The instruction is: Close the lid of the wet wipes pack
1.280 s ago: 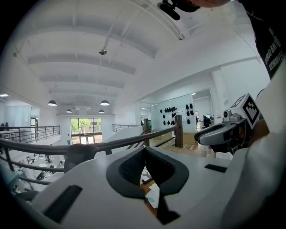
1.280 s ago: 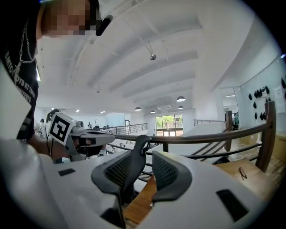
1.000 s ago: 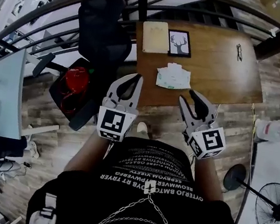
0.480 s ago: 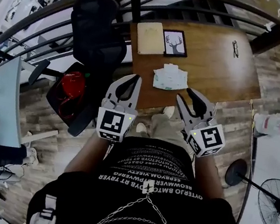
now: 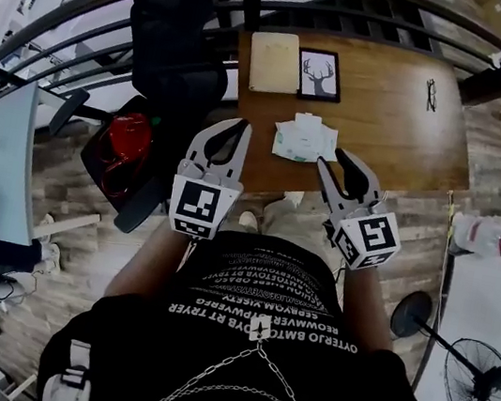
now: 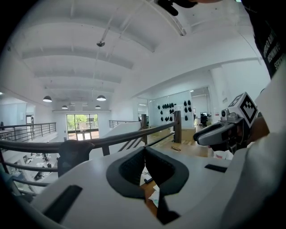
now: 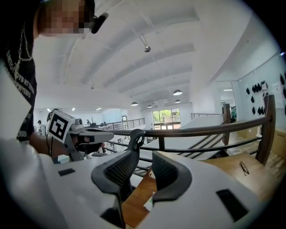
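Not yet begun: wet wipes pack untouched on desk, upper centre, lid seemingly up; left hand-held gripper closed empty, right hand-held gripper open, both short.

On table: wet wipes pack toward near edge; behind it, framed picture, board just left of that. Chair left of table.

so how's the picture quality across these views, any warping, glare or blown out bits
Head view: heavy fisheye, the railing bows into an arc, but the light is even and the wet wipes pack reads clearly on the table. Left gripper view: black corners, far windows blown out. Right gripper view: same dark corners, a mosaic patch top left, no strong glare.
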